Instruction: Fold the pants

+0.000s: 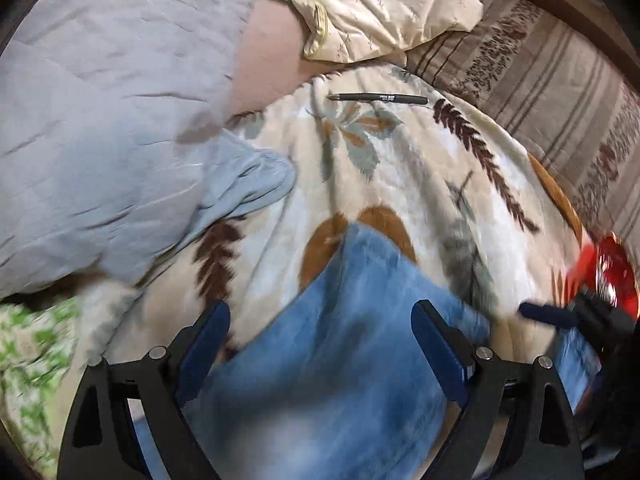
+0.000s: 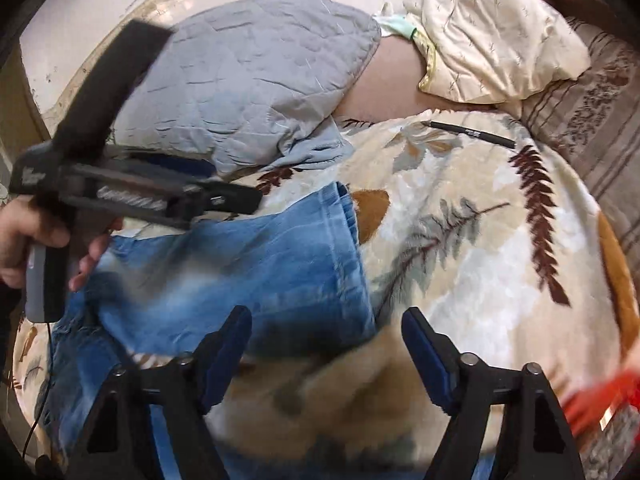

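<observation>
- The bed is covered by a cream plush blanket printed with brown and grey leaves [image 2: 460,264], which carries everything else here.
- A quilted grey comforter [image 1: 100,92] is heaped at the blanket's far left corner, and a pale cream pillow [image 2: 492,44] lies at its far edge.
- The faded blue denim pants [image 2: 248,264] lie flat across the near left part of the blanket, one hemmed leg end reaching toward its middle.
- The left gripper [image 1: 320,340] hangs over the denim with fingers spread wide, cloth below them but not pinched.
- The right gripper [image 2: 326,344] is spread too, over the leg's near edge and bare blanket, gripping nothing.
- A slim black pen [image 1: 378,98] rests near the far edge, well apart from the pants.
- Judgement: each gripper should pinch one corner of the leg end through both layers, then lift evenly so the fold lands square.
</observation>
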The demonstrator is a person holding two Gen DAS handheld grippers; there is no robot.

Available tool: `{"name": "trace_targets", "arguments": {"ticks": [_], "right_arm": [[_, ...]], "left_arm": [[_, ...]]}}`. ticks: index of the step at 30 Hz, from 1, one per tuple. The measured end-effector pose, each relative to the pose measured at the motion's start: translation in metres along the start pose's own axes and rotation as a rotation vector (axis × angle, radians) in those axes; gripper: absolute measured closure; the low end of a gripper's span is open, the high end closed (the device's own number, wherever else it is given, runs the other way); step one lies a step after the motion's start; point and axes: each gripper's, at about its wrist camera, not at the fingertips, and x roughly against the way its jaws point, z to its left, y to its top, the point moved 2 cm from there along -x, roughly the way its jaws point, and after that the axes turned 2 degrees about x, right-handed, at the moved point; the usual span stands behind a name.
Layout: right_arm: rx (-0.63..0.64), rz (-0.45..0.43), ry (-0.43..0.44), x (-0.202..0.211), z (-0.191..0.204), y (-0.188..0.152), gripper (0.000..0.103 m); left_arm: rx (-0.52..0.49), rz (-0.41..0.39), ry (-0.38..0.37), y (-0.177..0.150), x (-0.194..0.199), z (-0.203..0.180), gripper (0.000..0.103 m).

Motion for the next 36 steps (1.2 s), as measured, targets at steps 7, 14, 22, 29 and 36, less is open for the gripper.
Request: {"name": "trace_targets", "arguments": {"ticks": [7, 14, 22, 29, 36], "right_arm": [[-0.042, 0.031, 0.041, -0.035, -0.01, -0.002, 0.04], [-0.024, 0.042, 0.042, -0.039, -0.013, -0.008, 0.088], [-0.029, -0.087, 0.017, 0.008, -0.012, 0.002, 0.089], [-0.213, -0.141, -0.105, 0.044, -0.074, -0.002, 0.089], [-0.293, -0.142, -0.122, 0.049, -0.09, -0.004, 0.082]], "left_arm": [[0.029, 0.065, -0.039, 0.017, -0.045, -0.001, 0.011], [0.056, 0.156, -0.121, 0.013, -0.069, -0.011, 0.097], [0.009, 0.038, -0.13, 0.03, -0.018, -0.034, 0.098], [-0.024, -0.004, -0.237, 0.072, -0.017, -0.092, 0.097], [-0.043, 0.009, -0.17, 0.075, -0.037, -0.106, 0.06]]}}
